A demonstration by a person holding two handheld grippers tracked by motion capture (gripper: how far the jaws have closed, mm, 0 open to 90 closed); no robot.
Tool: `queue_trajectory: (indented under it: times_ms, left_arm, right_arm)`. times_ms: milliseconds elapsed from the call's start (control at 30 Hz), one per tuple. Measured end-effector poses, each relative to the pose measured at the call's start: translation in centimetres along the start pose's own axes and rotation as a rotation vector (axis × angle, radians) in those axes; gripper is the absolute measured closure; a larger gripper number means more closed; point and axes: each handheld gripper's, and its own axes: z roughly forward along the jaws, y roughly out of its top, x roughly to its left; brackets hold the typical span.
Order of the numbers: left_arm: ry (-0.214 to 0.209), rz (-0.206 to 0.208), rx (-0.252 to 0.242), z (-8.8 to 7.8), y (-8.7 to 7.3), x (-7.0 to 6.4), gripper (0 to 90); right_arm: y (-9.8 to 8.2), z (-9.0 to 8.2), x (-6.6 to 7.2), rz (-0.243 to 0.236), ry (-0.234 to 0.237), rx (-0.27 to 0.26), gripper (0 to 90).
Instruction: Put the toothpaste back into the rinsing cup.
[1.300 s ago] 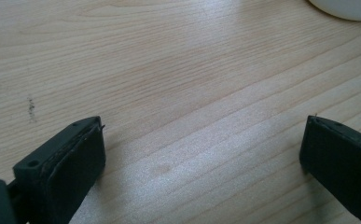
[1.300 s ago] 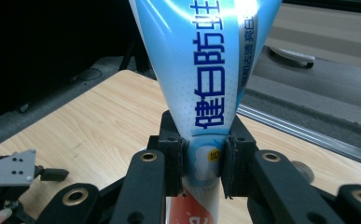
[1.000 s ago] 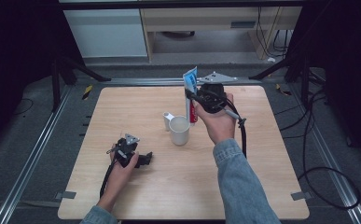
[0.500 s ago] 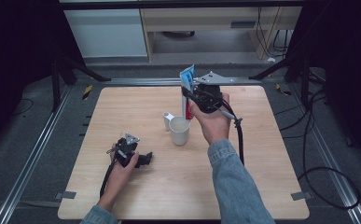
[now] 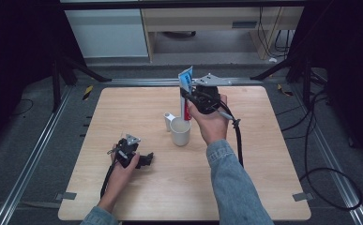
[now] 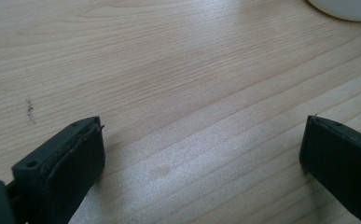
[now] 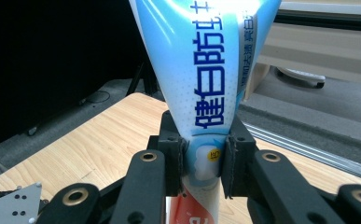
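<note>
Toothpaste tube [image 5: 185,92] drifts slightly toward nine o'clock, pinched upright in the right tongs [image 5: 187,99].
Left tongs [image 6: 201,154] rest spread on the tabletop [image 5: 263,154]; next, probably lower the tube into the mug [image 5: 180,131].

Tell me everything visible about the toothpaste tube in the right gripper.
The blue-and-white plastic toothpaste tube stands upright, its flat crimped end up and its red lower part pointing down. Dark blue characters run along its length, and a small yellow dot sits near the grip. The right gripper is shut on it, pads pressing its narrower lower body. It hangs above the wooden table, just behind the white mug.
</note>
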Motion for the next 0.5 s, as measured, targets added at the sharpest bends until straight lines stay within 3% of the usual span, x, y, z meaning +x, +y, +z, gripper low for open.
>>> queue_trajectory:
  times_ms: [500]
  left_arm:
    - [-0.003, 0.006, 0.003, 0.0, 0.0, 0.0, 0.0]
  right_arm:
    - [-2.7, 3.1, 0.2, 0.049, -0.015, 0.004, 73.2]
